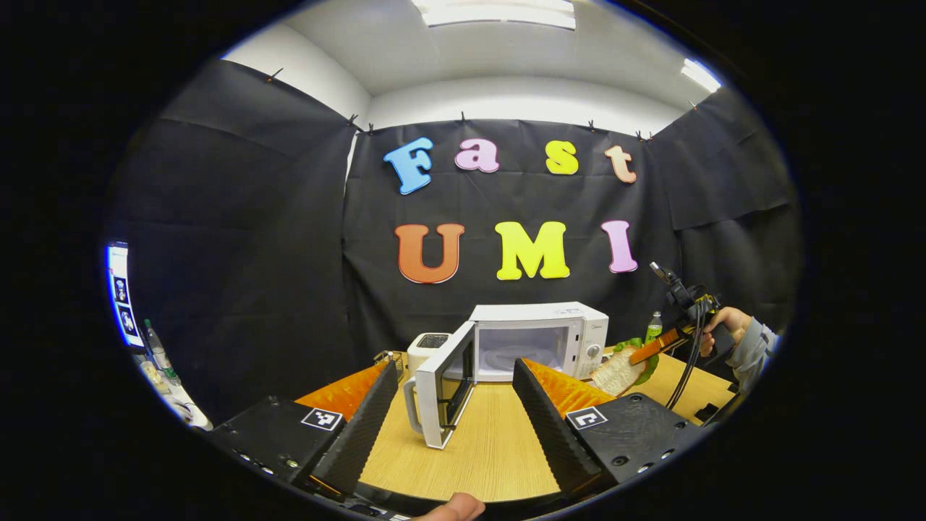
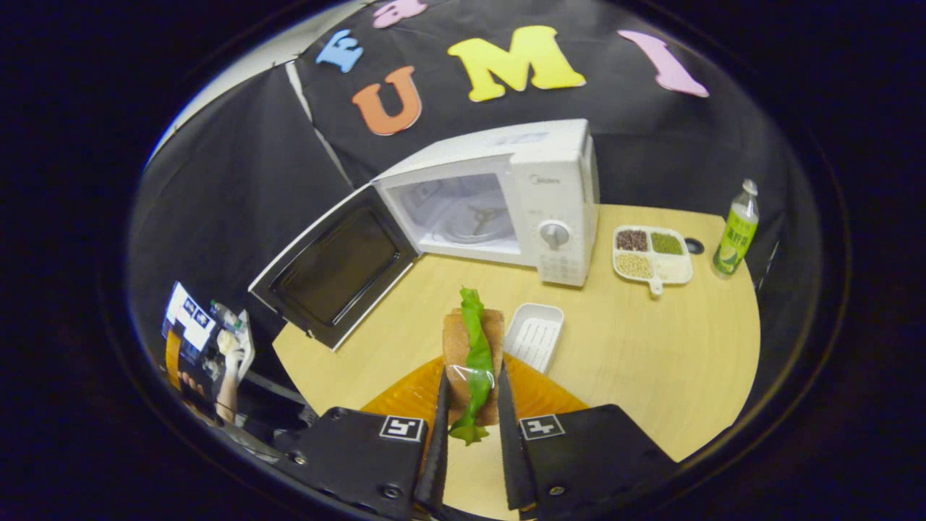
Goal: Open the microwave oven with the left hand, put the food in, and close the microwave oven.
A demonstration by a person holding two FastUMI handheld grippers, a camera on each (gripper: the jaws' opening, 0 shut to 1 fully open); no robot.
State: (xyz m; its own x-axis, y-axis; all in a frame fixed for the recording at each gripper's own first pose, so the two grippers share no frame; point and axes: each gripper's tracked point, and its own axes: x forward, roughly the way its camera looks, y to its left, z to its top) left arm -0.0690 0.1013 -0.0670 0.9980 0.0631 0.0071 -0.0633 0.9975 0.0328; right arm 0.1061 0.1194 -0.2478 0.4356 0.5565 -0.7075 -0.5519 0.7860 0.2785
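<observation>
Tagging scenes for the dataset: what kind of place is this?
Likely a staged kitchen mock-up in a recording booth: black cloth wall, white microwave oven with door open on a light wooden table, white divided dish of beans.

My table (image 2: pixel 636 347) looks like pale wood grain with a matt finish. The microwave (image 2: pixel 557 181) is smooth white plastic — its door (image 2: pixel 336 268) has glossy dark glass — and the small tray (image 2: pixel 535 334) looks like ribbed white plastic.

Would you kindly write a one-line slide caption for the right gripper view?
Right hand-held gripper holds a sandwich above the table, facing the open microwave.
</observation>
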